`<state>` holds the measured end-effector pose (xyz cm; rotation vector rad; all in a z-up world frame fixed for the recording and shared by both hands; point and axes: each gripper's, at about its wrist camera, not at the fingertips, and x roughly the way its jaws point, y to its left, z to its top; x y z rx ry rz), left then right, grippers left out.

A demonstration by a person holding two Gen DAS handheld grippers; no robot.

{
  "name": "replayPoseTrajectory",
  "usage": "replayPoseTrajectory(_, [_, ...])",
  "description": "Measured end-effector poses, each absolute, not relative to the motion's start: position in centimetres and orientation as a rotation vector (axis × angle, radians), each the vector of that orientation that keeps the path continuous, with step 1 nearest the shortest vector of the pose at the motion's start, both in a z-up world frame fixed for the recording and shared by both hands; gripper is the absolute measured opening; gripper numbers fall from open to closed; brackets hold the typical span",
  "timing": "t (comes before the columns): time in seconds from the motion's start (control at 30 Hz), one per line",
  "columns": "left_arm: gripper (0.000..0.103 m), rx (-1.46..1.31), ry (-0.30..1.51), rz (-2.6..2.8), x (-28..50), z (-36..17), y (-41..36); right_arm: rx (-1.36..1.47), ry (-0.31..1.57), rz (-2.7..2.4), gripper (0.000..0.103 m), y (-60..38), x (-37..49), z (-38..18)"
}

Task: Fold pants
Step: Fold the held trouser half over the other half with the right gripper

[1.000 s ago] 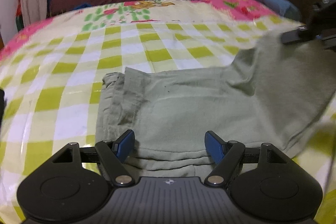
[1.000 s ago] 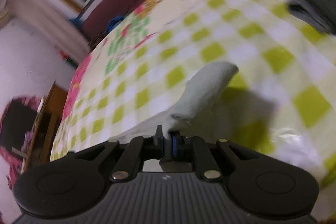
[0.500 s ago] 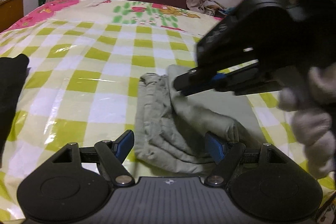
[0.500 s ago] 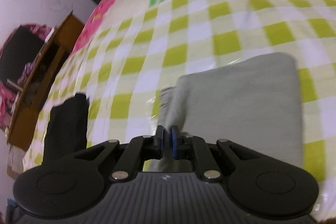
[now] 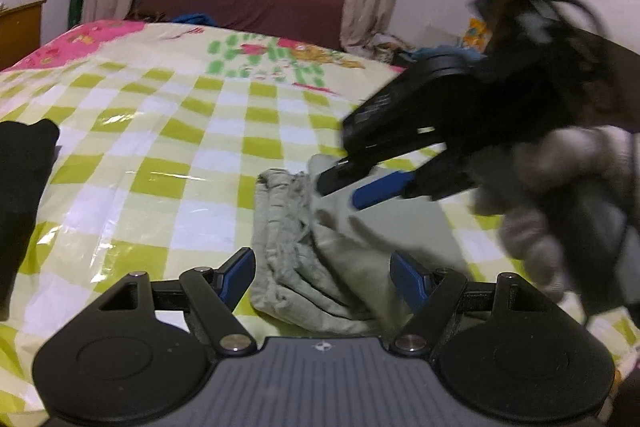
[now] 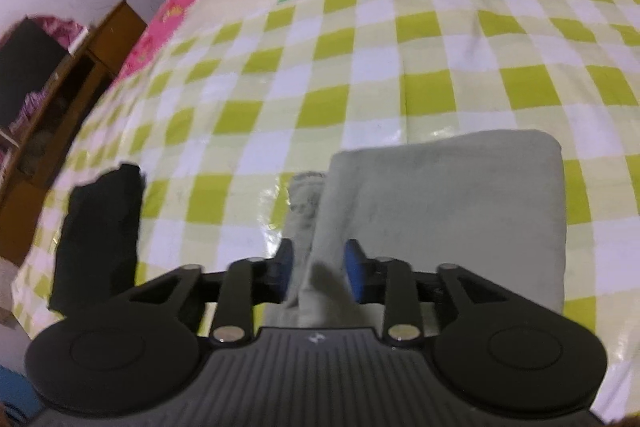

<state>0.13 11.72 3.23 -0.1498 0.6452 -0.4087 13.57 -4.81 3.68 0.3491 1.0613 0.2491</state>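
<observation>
Pants (image 6: 448, 211) folded, hem behind opening right gripper (image 6: 319, 269)

No text, label or number can be read (blur throughout).

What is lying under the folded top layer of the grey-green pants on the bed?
Under the top layer of the pants, bunched lower layers with the wrinkled waistband stick out at one edge. Below lies the checked bed cover. Anything further beneath the fold is covered.
</observation>
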Motion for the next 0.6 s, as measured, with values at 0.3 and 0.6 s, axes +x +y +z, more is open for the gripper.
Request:
replayPoseTrajectory(0.3, [0.091,-0.020,0.673,-0.449,-0.2,2.8,8.7,0.182,1.093,0.172,0.035,-3.9,15.6,1.0])
replayPoseTrajectory(0.6, [0.091,0.052,0.673,-0.446,-0.1,2.5,6.9,0.352,1.053,0.283,0.006,-6.8,14.1,2.6])
